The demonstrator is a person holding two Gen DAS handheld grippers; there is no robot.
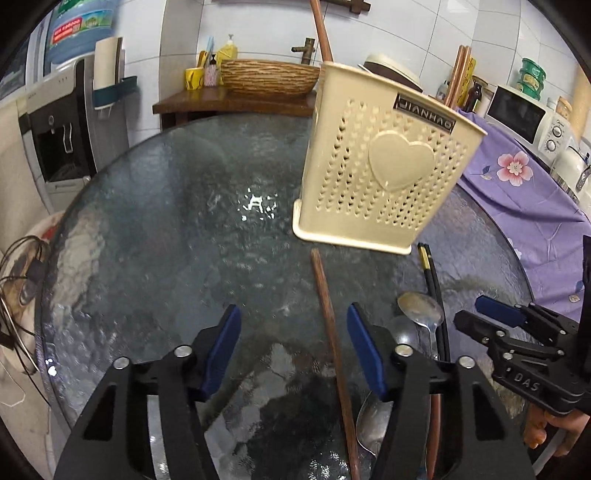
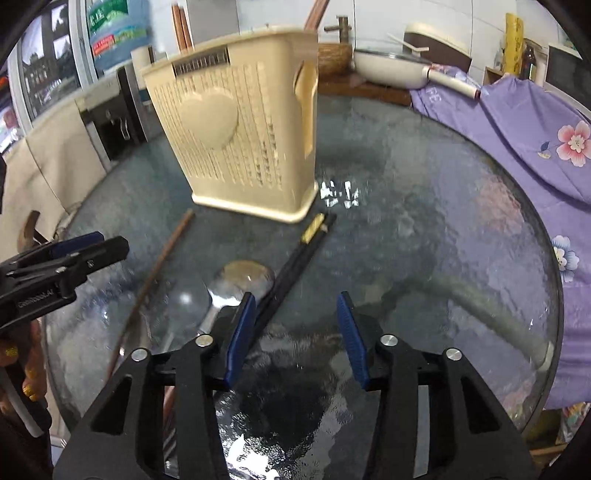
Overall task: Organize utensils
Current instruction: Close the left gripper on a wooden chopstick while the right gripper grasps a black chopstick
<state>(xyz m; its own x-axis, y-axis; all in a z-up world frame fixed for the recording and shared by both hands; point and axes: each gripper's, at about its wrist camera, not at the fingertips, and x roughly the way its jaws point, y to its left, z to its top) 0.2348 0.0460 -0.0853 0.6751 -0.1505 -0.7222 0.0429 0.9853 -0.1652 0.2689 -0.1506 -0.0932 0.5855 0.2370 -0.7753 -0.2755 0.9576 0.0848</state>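
Note:
A cream perforated utensil holder (image 1: 384,162) with a heart on its side stands on the round glass table (image 1: 184,240); brown chopsticks (image 1: 320,33) stick up from it. It also shows in the right wrist view (image 2: 236,125). On the glass lie a brown chopstick (image 1: 328,325), metal spoons (image 1: 421,306) and a black chopstick pair (image 1: 434,284). My left gripper (image 1: 293,354) is open and empty, its jaws astride the brown chopstick. My right gripper (image 2: 295,332) is open and empty above the glass, right of the black chopsticks (image 2: 295,269) and a spoon (image 2: 240,280).
A purple floral cloth (image 2: 517,140) covers a surface to the right. A water dispenser (image 1: 62,122) stands left. A wooden shelf with a wicker basket (image 1: 269,75) is behind the table. A microwave (image 1: 524,114) sits far right. Cables (image 1: 22,288) hang at the table's left edge.

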